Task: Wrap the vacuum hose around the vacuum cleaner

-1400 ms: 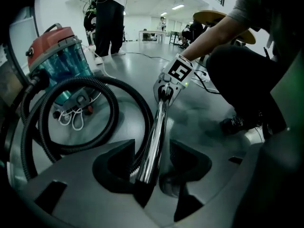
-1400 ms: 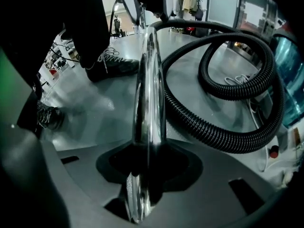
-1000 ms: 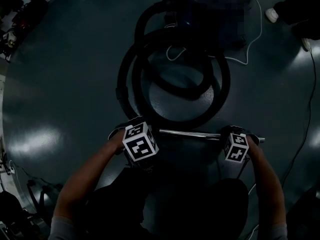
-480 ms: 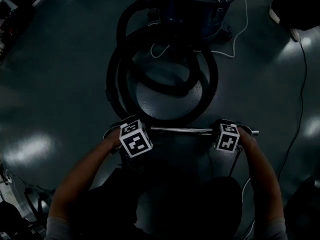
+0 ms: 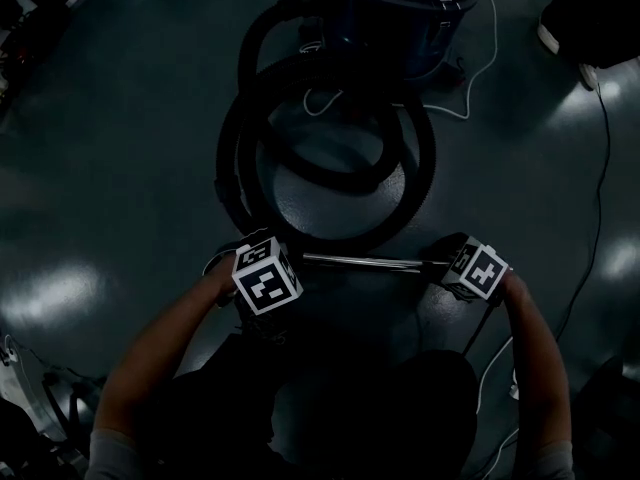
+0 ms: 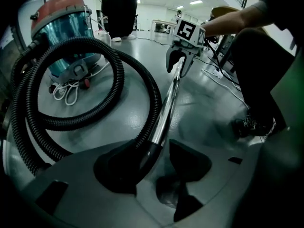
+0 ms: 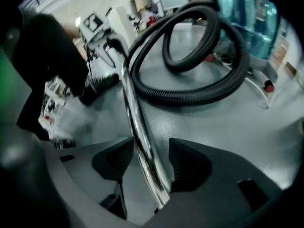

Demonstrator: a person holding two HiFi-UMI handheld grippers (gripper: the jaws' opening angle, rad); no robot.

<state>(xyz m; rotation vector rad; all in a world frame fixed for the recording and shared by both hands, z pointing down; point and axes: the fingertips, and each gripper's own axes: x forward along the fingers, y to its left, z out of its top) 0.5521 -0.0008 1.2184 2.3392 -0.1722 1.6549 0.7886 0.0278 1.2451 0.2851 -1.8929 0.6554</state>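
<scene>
Head view: a crouching person holds two grippers over a dark, glossy floor [image 5: 120, 168], with the vacuum cleaner [image 5: 400, 8], red-topped over a blue canister, at 12 o'clock. The black ribbed hose [image 5: 425, 168] lies in loose loops on the floor between the canister and the centre, beside the machine and not around it; one end rises to the canister at about 11 o'clock. A white cord [image 5: 470, 108] trails at 1 o'clock. The chrome tube [image 5: 365, 261] runs from 9 to 3 o'clock just below centre, linking the left gripper [image 5: 262, 258] at 8 o'clock and the right gripper [image 5: 455, 258] at 4 o'clock.

Left gripper view shows its jaws spread wide about the tube's black cuff [image 6: 142, 158]: the cuff lies against the jaw at 9 o'clock, while a sliver of floor shows between it and the jaw at 3 o'clock.

Right gripper view shows its jaws, which have just been opening, standing apart with the tube's free end between them and floor visible on either side of it.
</scene>
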